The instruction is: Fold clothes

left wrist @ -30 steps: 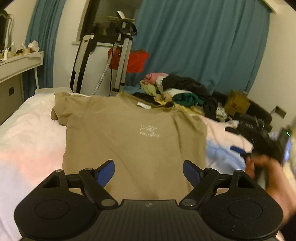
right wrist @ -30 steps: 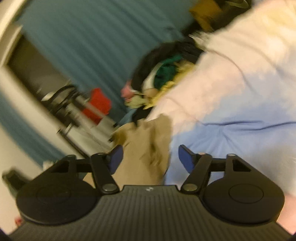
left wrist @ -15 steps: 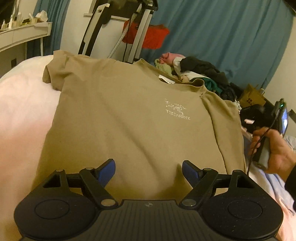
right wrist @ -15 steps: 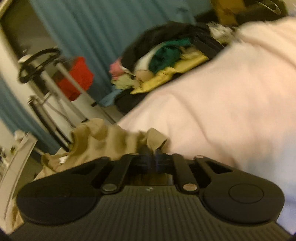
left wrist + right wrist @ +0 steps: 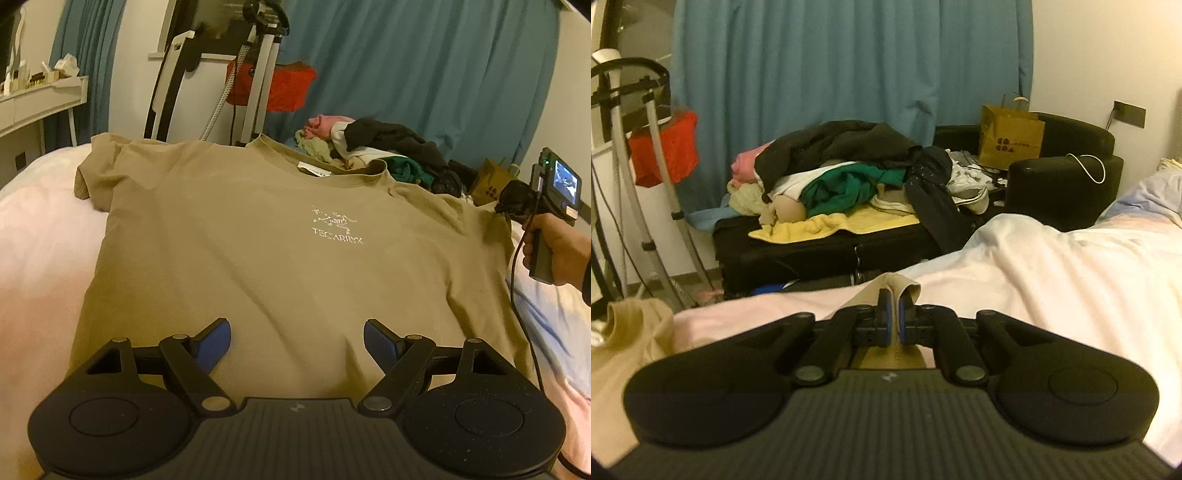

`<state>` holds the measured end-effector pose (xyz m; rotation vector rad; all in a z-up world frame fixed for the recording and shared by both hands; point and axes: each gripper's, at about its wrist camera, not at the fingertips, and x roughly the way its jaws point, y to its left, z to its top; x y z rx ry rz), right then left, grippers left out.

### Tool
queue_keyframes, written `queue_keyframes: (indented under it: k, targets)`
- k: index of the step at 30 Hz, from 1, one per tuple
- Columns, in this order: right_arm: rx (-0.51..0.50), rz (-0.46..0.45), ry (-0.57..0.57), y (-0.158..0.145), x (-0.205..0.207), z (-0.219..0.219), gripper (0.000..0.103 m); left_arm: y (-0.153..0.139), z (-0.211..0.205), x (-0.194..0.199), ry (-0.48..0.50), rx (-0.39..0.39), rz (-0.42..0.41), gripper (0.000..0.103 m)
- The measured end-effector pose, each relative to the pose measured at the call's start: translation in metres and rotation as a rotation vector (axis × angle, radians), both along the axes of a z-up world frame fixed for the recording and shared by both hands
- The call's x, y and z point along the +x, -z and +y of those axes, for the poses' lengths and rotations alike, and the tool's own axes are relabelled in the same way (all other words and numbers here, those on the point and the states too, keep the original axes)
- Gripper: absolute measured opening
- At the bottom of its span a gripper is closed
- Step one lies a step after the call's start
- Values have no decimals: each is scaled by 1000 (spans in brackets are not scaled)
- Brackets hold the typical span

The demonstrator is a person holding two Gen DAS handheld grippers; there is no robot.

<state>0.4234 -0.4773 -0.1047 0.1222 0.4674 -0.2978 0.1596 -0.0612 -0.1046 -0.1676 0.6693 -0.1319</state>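
Right sleeve pinched, fold ready to begin

The tan T-shirt (image 5: 280, 236) lies flat, face up on the bed (image 5: 40, 236). A second ago my right gripper (image 5: 894, 319) was spread; now it's clamped on the sleeve edge. My left gripper (image 5: 297, 341) has dropped low over the hem, jaws wide, holding nothing. I'd grab the hem next.

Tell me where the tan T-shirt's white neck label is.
In the left wrist view, the white neck label sits inside the collar of the tan T-shirt, at the shirt's far edge, just before the heap of clothes.
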Motion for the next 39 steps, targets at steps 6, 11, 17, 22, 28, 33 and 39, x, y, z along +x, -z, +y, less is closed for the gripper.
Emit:
queue_keyframes:
  k: [6,11,17,22,28,33,39]
  targets:
    - [67,-23,-70,-14,-52,14,61,-1,-7,-2,23,35,-23,81]
    - [158,-79,-185,-51,-145,53,74,-9,-10,-15,49,59,-55,80]
    - [297,-158,-283,-84,-281,92,74,-36,-3,-43,48,47,-116,80]
    - [301,-198,-279,-73,-365,98,74,-47,3,-75,81,35,-105,79]
    - [311,-234,-248,-72,-412,87,74,-53,-4,-124,230,-85,-19,72]
    - [375,-302,-166,-70,-432,57,75,-49,-49,-152,407,-128,36,61]
    - [458,-359,-116,-66,-444,28,76,-23,-116,-167,584,-127,120,56]
